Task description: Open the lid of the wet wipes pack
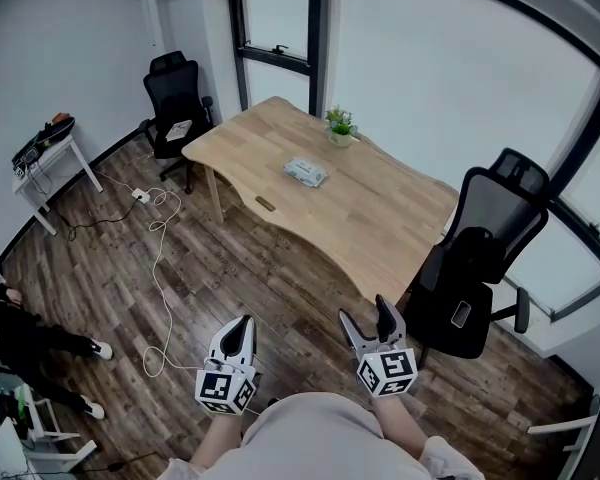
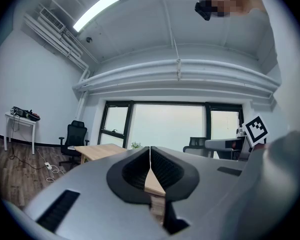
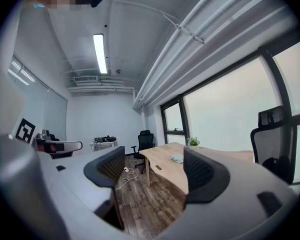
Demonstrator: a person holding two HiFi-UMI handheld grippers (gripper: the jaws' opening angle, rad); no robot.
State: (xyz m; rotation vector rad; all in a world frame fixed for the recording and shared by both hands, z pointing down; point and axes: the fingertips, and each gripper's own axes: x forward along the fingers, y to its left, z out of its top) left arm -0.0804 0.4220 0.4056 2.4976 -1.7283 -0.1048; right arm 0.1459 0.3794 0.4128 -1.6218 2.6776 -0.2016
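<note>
Okay, I've got the left claw (image 1: pixel 244 322) closed tight, jaws together, nothing in it. On the right claw (image 1: pixel 365 311) the jaws are spread wide, empty. Both hover over the wood floor (image 1: pixel 280 278), well apart from the tabletop (image 1: pixel 380 218). There the wet wipes pack (image 1: pixel 306 172) lies flat near the middle, close to a small potted plant (image 1: pixel 340 125).

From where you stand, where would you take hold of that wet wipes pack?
Probably from above, jaws across its narrower width: the wet wipes pack lies flat on the table with bare wood all around it. Finer detail is too small to see from here.
</note>
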